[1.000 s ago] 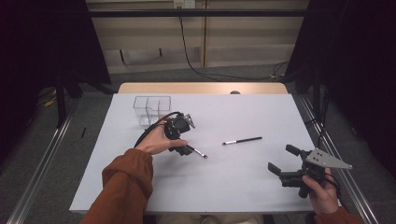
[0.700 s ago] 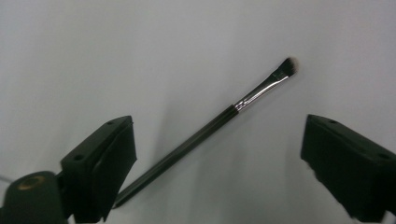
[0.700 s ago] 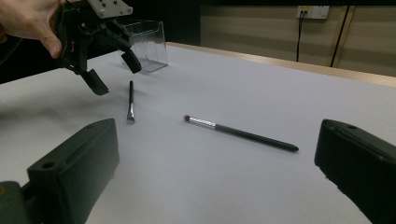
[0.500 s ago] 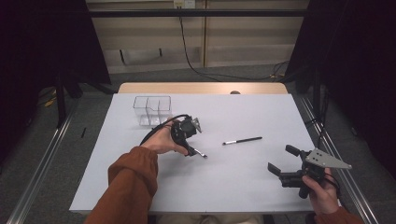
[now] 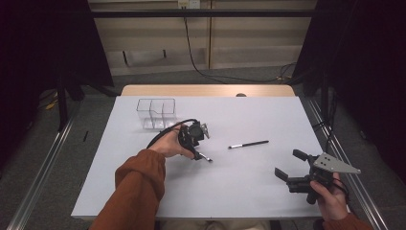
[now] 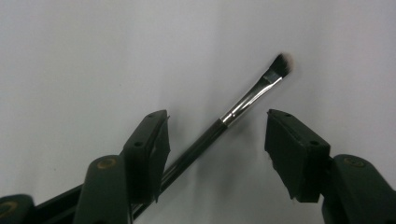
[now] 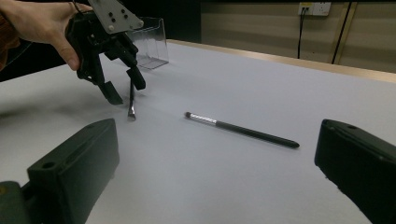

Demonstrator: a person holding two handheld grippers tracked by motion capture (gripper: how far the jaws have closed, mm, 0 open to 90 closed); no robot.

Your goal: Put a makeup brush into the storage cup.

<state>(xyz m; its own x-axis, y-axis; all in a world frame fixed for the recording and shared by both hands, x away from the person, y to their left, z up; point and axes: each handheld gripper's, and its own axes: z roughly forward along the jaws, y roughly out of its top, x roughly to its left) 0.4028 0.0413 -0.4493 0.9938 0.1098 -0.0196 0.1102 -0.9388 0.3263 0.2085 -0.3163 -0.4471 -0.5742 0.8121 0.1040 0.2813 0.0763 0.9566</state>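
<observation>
The left gripper [image 5: 201, 154] is low over the white tabletop [image 5: 249, 191], and a small makeup brush with a black handle, a silver ferrule and dark bristles [image 6: 243, 103] lies between its jaws. These jaws have just been closing around the brush: in the left gripper view one jaw is already at the handle, while the other one is apart from it, so the brush is not pinched yet and seems to rest on the tabletop. In the right gripper view the same brush hangs steeply under the left gripper, its tip close to the surface. A second, longer black brush with a silver ferrule [image 5: 248, 143] lies flat in the middle of the tabletop, well apart from both grippers. A clear plastic organiser with compartments [image 5: 155, 111] stands at the far left side, and it looks empty. The right gripper [image 5: 293, 168] waits near the right edge with its jaws wide and nothing between them. I judge that the work is at its beginning: the first grasp is not finished, and both brushes are probably left to go into the organiser
</observation>
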